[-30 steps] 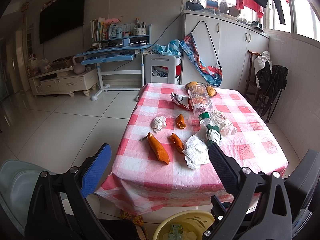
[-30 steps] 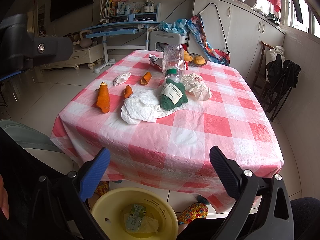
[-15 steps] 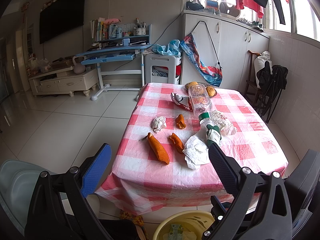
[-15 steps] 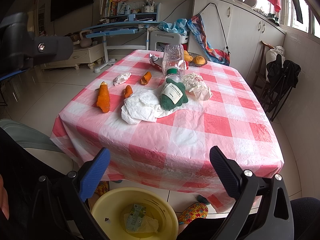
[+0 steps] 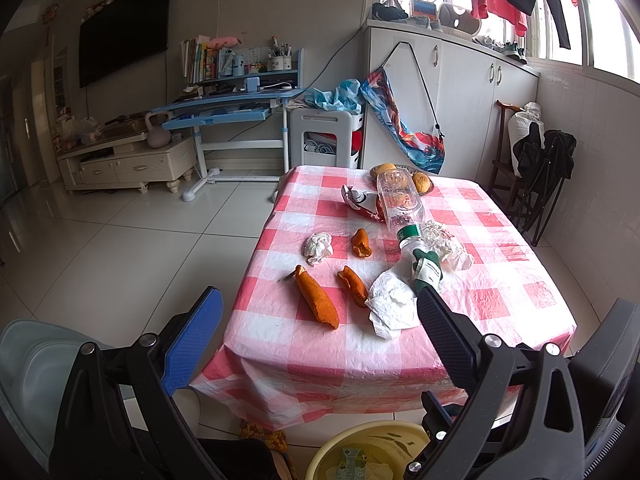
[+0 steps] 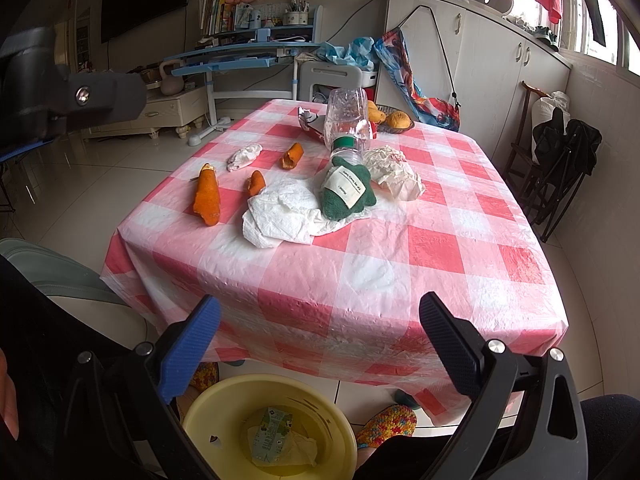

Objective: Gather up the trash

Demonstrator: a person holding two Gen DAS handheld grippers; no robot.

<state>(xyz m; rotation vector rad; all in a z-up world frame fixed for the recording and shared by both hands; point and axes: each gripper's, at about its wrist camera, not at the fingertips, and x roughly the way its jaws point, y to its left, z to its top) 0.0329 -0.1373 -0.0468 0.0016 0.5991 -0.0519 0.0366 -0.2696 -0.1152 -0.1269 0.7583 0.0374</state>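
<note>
Trash lies on a pink checked table [image 5: 500,300] [image 6: 400,264]: three orange peels, the largest [image 5: 318,300] [image 6: 208,196] nearest the left edge, a flat white tissue [image 5: 390,306] [image 6: 282,216], a crumpled tissue [image 5: 318,246] [image 6: 244,156], a green cloth with a label [image 6: 346,190], a clear plastic bottle [image 5: 398,204] [image 6: 346,120] and a white wrapper [image 6: 394,174]. A yellow basin [image 6: 224,412] [image 5: 368,440] holding a carton and paper stands on the floor below the table's near edge. My left gripper [image 5: 318,336] and right gripper [image 6: 318,344] are both open and empty, short of the table.
A basket of oranges [image 5: 404,176] sits at the table's far end. A grey-green chair [image 5: 36,360] is at the near left. Dark folding chairs [image 5: 540,168] stand at the right wall. A blue desk [image 5: 236,108] and white cabinets are behind.
</note>
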